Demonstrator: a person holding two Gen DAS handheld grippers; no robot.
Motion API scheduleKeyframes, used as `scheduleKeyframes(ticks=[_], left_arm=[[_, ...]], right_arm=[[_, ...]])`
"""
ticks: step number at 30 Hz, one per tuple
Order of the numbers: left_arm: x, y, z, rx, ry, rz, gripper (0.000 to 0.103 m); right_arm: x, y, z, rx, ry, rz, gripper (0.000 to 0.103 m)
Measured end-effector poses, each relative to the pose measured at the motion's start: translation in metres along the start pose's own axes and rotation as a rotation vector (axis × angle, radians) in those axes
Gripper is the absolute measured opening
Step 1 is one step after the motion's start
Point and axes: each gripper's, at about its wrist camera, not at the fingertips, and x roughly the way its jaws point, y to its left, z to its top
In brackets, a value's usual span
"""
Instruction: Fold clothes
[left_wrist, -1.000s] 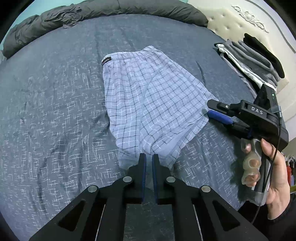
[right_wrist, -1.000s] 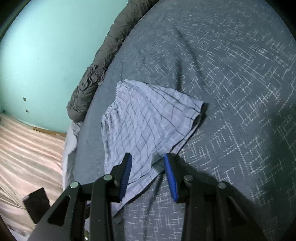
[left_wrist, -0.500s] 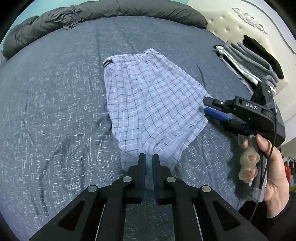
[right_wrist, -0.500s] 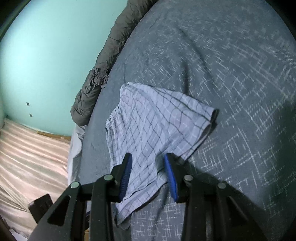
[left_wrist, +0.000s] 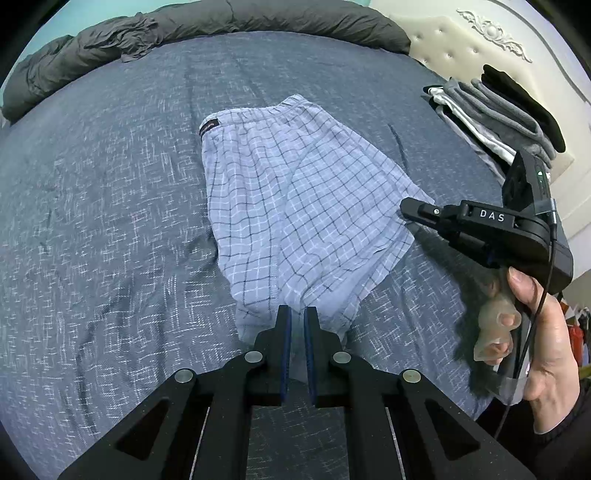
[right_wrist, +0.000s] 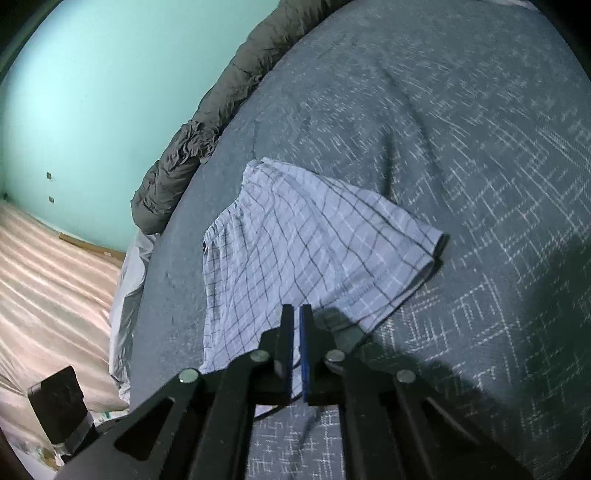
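A pair of light blue plaid shorts (left_wrist: 295, 206) lies flat on the dark blue patterned bedspread (left_wrist: 110, 221), with its waistband at the far end. My left gripper (left_wrist: 296, 317) is shut on the near hem, and cloth shows between its pads. In the left wrist view my right gripper (left_wrist: 406, 208) reaches in from the right to the shorts' right hem corner, held by a person's hand (left_wrist: 546, 332). The right wrist view shows the same shorts (right_wrist: 303, 251) with my right gripper (right_wrist: 296, 321) shut on their near edge, a strip of fabric pinched between the pads.
A stack of folded grey, white and black clothes (left_wrist: 498, 122) sits at the far right by the cream headboard (left_wrist: 461, 44). A rolled dark grey duvet (left_wrist: 221, 22) lines the far edge. The bed's left edge drops to a wooden floor (right_wrist: 55, 295), where a black box (right_wrist: 59, 402) stands.
The right gripper's jaws, open around the shorts' edge before, have closed onto the fabric. The left gripper has kept its grip on the hem and stayed in place.
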Motion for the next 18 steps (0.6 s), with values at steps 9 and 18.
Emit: scheduleKeyframes(ticks=[9,18], left_arm=[[-0.002,-0.005,0.001,0.001,-0.013,-0.002,0.023],[0.001,0.001,0.001,-0.035,-0.012,-0.006,0.023]], right_arm=[[-0.011,0.005,0.002,-0.024,-0.041,-0.028,0.002],[0.003,0.006,-0.009,0.04,0.052,0.004,0.029]])
